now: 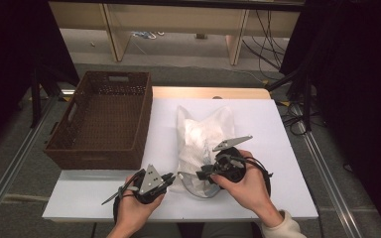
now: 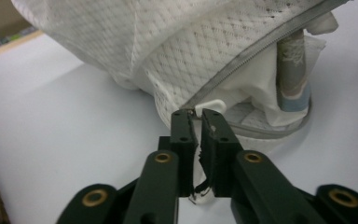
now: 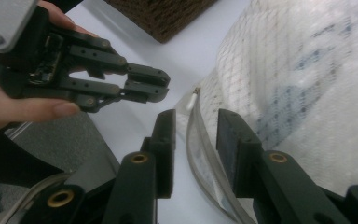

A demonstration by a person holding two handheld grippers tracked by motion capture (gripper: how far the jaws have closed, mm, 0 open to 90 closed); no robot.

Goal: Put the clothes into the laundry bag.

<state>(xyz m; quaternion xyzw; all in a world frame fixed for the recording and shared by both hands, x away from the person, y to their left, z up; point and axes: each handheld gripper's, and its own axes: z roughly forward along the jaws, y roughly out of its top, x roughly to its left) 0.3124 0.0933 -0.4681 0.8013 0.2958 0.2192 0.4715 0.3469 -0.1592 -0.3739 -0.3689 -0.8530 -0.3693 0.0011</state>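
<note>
White mesh bag (image 1: 204,144) lies lengthwise, zippered mouth toward the person.

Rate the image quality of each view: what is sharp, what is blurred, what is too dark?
High view: white table brightly lit, surroundings almost black. Left gripper view: mesh bag and left tool tips sharp, zipper legible. Right gripper view: right tool near the camera soft, bag mesh hazy, hand's fingers slightly blurred.

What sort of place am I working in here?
Probably a lab or recording workspace, not a home: a white-topped table holding a mesh laundry bag and wicker basket, loose cables on the floor, dark curtains alongside.
</note>
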